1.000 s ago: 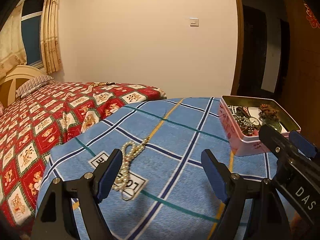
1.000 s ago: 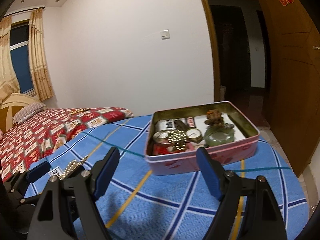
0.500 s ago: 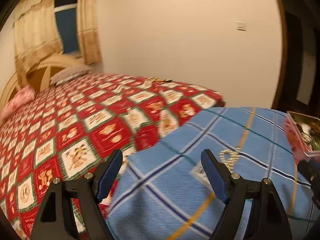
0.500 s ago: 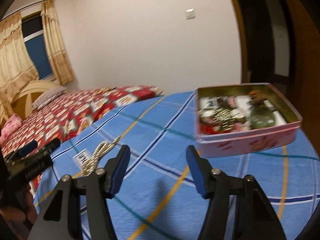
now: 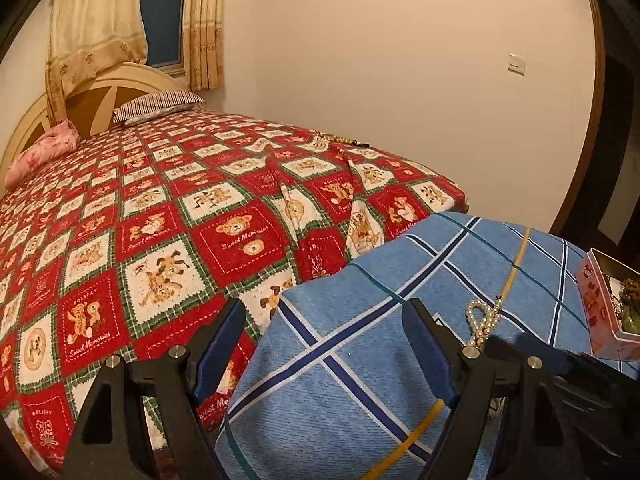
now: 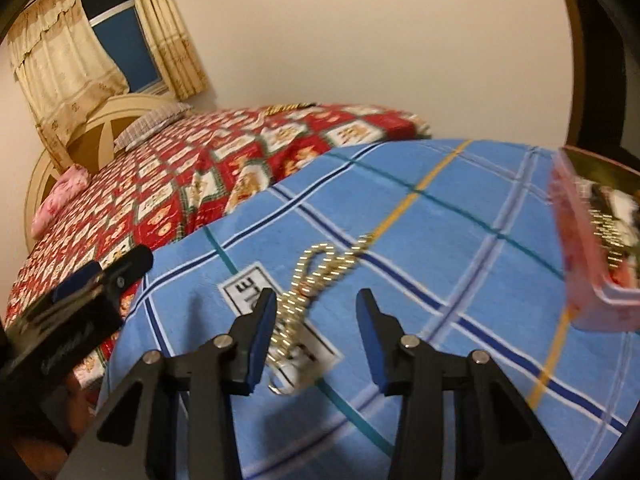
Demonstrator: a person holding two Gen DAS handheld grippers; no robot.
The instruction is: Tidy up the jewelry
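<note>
— Where is the pearl necklace (image 6: 316,280) found?

— It is seen lying in loops on the blue checked blanket (image 6: 440,240), partly over a white label (image 6: 256,288), near the blanket's edge that meets the red bear-print bedspread (image 5: 160,220).

— How is the right gripper (image 6: 316,336) held?

— It is spread apart above the necklace's near end; nothing is grasped, and contact cannot be told through the blur.

— And the left gripper (image 5: 324,344)?

— It is released too, held wide over the blanket's corner beside the bedspread, well apart from the necklace.

— Is the pink tin (image 6: 592,248) seen?

— It is set at the blanket's far right edge, lid off, with jewelry inside.
</note>
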